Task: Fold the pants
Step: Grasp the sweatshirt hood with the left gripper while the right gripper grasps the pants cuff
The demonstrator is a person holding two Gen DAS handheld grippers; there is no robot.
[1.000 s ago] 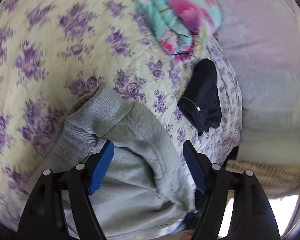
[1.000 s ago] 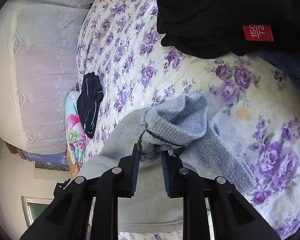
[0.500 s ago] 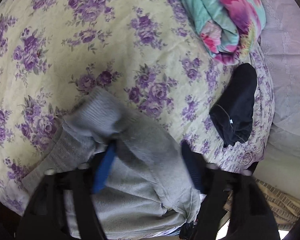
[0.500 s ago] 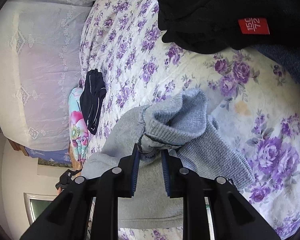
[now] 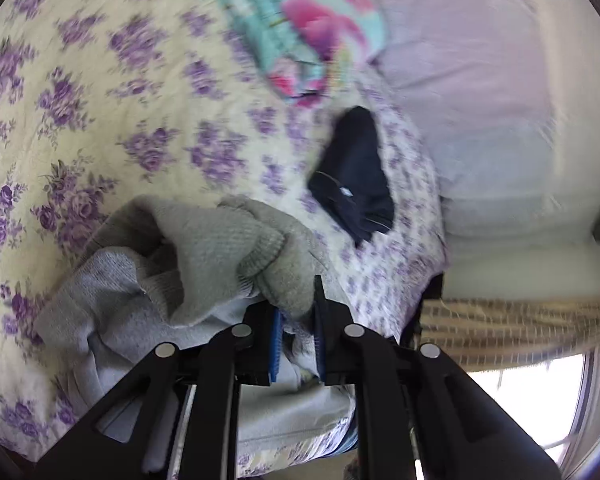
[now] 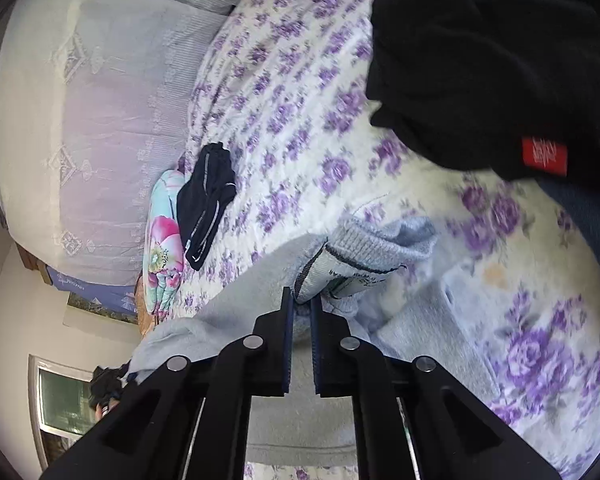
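The grey sweatpants [image 5: 204, 264] lie bunched on the bedspread [image 5: 100, 112], a pale quilted cover printed with purple roses; the left gripper [image 5: 296, 320] has just been closing and now pinches a thick fold of the ribbed grey fabric between its 2 blue pads [image 5: 277, 340], the cloth bulging up above the fingertips; the rest of the garment slumps to the left of the gripper in loose folds, with a lighter fleecy inside showing beneath; in the right wrist view the right gripper [image 6: 301, 316] has also just been closing and clamps a ribbed edge of the same sweatpants [image 6: 364, 248] where a dark stripe runs along the knit, its jaws nearly together with the cloth squeezed between them; a flat grey part of the garment spreads toward the lower left, and another part lies to the right on the bedspread [image 6: 292, 92]; a small folded dark garment [image 5: 356, 176] with thin light piping lies apart from the sweatpants near the bed's edge, just beside a folded turquoise blanket [image 5: 300, 28] with pink flowers; a large black garment [image 6: 480, 60] bearing a red label [image 6: 545, 156] lies in the upper right of the right wrist view, well apart from the sweatpants; both views are somewhat blurred.
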